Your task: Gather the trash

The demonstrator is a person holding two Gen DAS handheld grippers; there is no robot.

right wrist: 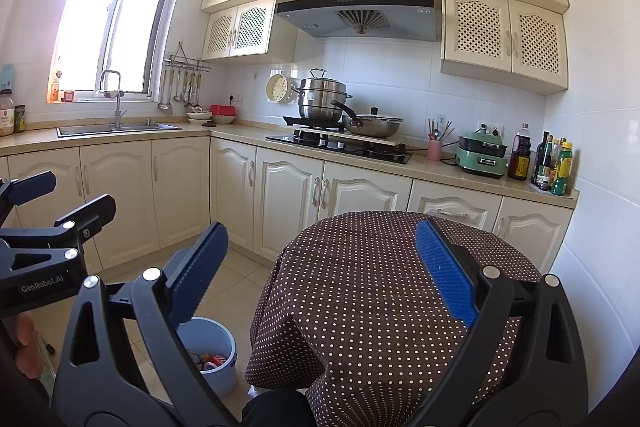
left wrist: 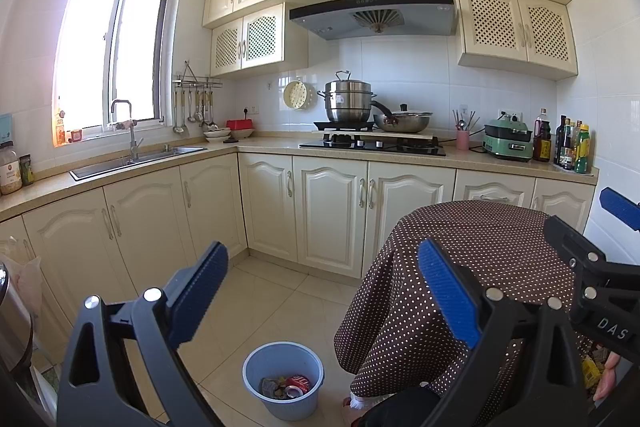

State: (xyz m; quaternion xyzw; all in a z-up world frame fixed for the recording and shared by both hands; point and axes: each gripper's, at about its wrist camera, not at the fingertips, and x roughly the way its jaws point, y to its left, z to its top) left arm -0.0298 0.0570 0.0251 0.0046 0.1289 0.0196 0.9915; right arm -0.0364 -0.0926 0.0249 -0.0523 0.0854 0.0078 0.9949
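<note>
The fingers (left wrist: 202,291) of the left gripper (left wrist: 320,291) stand spread wide with nothing between them, and the right gripper (right wrist: 320,275) is released the same way, its blue pads (right wrist: 446,273) apart over the cloth. Both hang raised above a small round table (right wrist: 380,291) draped in a brown cloth with white dots; the tabletop shows bare in both views, with no litter left on it that I can make out. The trash sits in the pale blue bin (left wrist: 283,379) on the tiled floor, just beside the table's left edge and below the left gripper. Inside it lie a crushed red can (left wrist: 298,383) and some crumpled wrappers, too tangled to tell apart. By my reckoning the can is light and thin-walled, slippery on its painted skin and easy to dent, so it is best pinched across its flattened body. The wrappers look soft and nearly weightless and would want a firm pinch on a bunched fold. The bin seems stiff plastic and light; its rim is the likeliest place to take hold, one pad inside and one outside. Collection appears largely finished.
</note>
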